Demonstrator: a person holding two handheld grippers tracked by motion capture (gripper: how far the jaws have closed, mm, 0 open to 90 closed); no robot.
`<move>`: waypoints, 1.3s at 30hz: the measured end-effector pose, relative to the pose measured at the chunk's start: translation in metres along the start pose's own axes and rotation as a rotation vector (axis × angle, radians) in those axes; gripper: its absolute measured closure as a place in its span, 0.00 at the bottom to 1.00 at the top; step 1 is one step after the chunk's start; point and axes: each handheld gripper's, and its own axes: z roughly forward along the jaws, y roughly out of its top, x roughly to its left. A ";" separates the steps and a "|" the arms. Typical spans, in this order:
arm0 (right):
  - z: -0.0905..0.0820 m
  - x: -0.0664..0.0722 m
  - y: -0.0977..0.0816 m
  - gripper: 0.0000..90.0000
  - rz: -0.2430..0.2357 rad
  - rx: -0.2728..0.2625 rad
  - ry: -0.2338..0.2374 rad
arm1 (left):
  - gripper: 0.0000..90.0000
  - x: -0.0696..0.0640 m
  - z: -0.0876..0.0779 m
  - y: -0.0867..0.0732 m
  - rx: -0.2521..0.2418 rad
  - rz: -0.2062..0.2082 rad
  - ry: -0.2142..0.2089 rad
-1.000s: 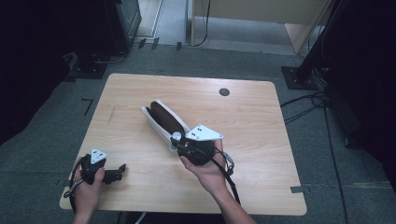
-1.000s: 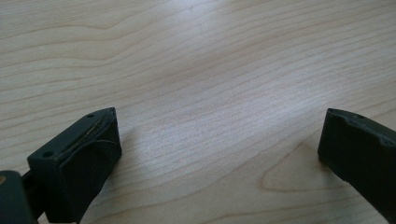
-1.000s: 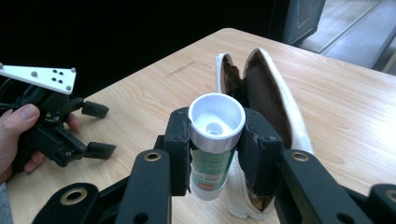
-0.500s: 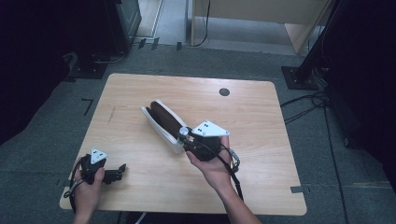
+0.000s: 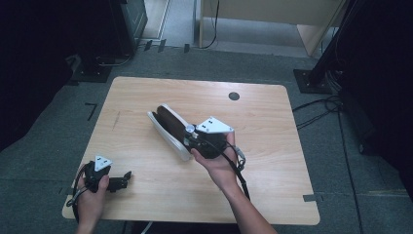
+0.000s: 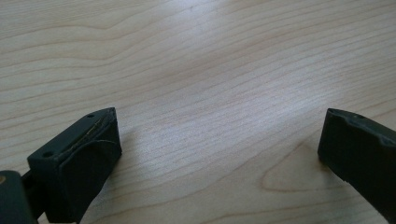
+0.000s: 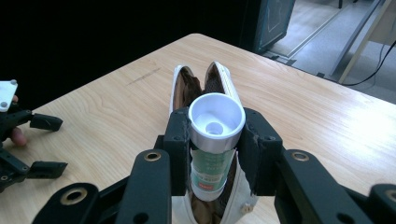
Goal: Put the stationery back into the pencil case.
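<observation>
A white pouch (image 5: 168, 124) with a brown lining lies open in the middle of the wooden table (image 5: 272, 112). My right gripper (image 5: 195, 139) hovers over the pouch's near end, shut on a tube (image 5: 188, 129). In the right gripper view the tube (image 7: 215, 122) has a white cap and a green label. It stands between the pads of my right gripper (image 7: 215, 137) and points into the pouch's (image 7: 205, 79) open mouth. My left gripper (image 5: 124, 179) rests at the table's near left corner. Its jaws stand wide apart over bare wood, so my left gripper (image 6: 219, 140) is open and holds nothing.
A round dark grommet (image 5: 234, 96) sits near the table's far edge. Dark equipment stands (image 5: 97, 63) and cables (image 5: 321, 107) lie on the floor around the table. Bare wood stretches to the right of the pouch and along the near edge.
The right gripper with the tube has shifted slightly toward the far side, over the pouch. The left gripper has stayed put.
</observation>
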 end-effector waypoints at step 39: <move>0.069 0.005 0.011 0.72 -0.045 0.081 -0.007 | 0.00 0.000 0.000 0.000 -0.001 0.005 -0.004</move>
